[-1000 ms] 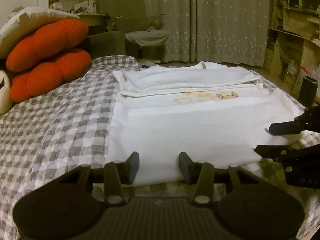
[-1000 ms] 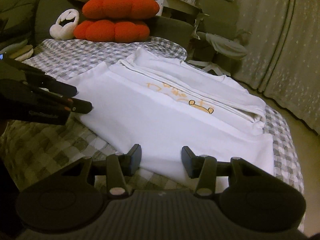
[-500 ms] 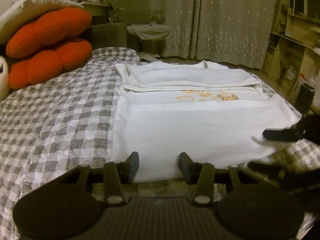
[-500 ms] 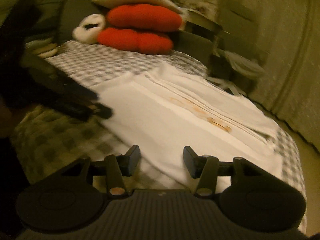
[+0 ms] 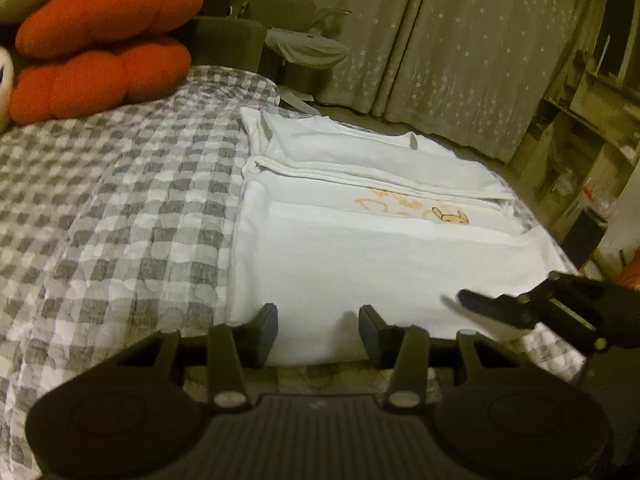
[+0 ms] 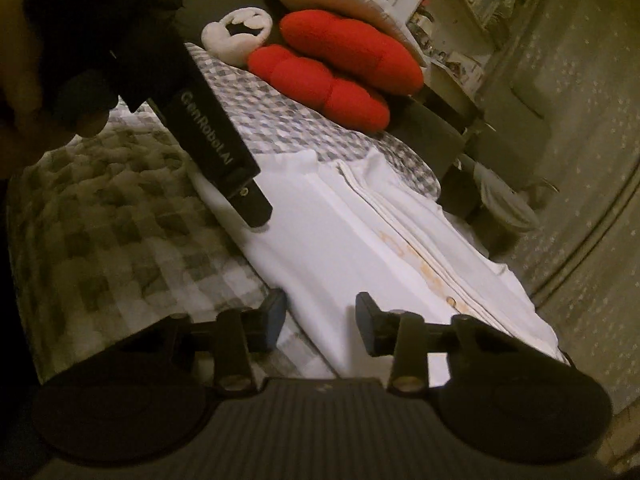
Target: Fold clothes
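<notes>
White shirt (image 5: 360, 264), partly folded, is lying across the frame's centre on the checked bedcover (image 5: 120, 208). I am hovering the left gripper (image 5: 318, 330) at lower centre, fingers apart over the near hem. At lower right, I am bringing the right gripper (image 6: 320, 320) in, its jaws just narrowing, nothing clamped yet.

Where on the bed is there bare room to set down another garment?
The checked cover lies bare between the red cushions and the white shirt's left edge. The shirt fills the right side to the bed's edge, and both grippers crowd its near hem.
</notes>
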Demonstrator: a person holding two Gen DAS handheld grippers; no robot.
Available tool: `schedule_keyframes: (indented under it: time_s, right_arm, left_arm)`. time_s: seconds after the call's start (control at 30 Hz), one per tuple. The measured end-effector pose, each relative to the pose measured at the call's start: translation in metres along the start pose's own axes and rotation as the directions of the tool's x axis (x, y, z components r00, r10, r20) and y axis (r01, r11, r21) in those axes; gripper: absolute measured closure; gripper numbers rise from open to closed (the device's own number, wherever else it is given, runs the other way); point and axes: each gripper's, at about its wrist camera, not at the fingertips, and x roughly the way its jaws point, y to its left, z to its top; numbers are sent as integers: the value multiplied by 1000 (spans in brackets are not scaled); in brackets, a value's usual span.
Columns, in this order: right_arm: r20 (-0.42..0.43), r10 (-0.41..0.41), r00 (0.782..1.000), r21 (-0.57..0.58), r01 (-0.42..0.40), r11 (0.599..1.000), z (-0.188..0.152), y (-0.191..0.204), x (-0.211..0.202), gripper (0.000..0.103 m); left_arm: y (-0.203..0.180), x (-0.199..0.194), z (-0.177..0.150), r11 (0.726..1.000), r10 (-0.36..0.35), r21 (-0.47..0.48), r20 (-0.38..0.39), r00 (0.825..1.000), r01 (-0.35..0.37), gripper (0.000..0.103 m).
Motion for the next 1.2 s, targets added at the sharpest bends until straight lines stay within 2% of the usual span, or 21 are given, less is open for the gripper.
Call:
schedule_keyframes:
  time_s: [0.03,0.13,0.27,0.37,0.47,0.53,0.67,0.73,0.97,1.07,1.13,1.17,1.2]
  right_arm:
    - [2,11,1000,-4,-11,1000,0,-1,1,86]
    - [3,22,1000,-6,-22,1000,1,-2,0,93]
    - [18,30,999,41,-31,999,5,-14,-4,95]
    - [25,44,999,113,-47,993,8,-24,-4,95]
    - [29,54,998,187,-58,981,12,-32,-2,95]
    - [32,62,998,229,-67,971,13,-37,-3,95]
    - [42,77,996,298,-86,951,12,-39,-10,95]
    - [44,81,996,313,-91,945,12,-41,-11,95]
    - [55,99,994,330,-112,937,12,-48,-13,95]
    - [55,100,993,331,-112,937,12,-50,-12,95]
    - [55,98,994,330,-111,937,12,-49,-13,95]
    - [55,97,994,330,-110,938,12,-49,-13,95]
    - [54,96,994,330,-109,938,12,-49,-13,95]
  left_arm:
    - [3,0,1,1000,-10,-11,-4,1000,10,57]
    - [8,-1,4,999,-46,-15,-19,999,46,56]
    - [7,-3,5,998,-69,13,-23,997,69,46]
    - [-3,-5,4,994,-64,87,-11,998,65,42]
    - [-15,-11,3,983,-33,184,26,999,28,39]
    - [-20,-15,2,971,-15,241,57,998,1,37]
    - [-25,-20,-1,939,-61,342,43,997,42,34]
    - [-30,-21,-5,916,-43,401,59,997,16,31]
    - [-36,-8,-14,866,27,496,74,997,-60,31]
    - [-40,8,-17,837,103,533,71,992,-125,36]
    - [-39,10,-16,835,110,533,85,990,-138,40]
    - [-39,10,-15,835,122,529,91,988,-152,53]
    - [-38,9,-14,834,139,524,97,986,-169,70]
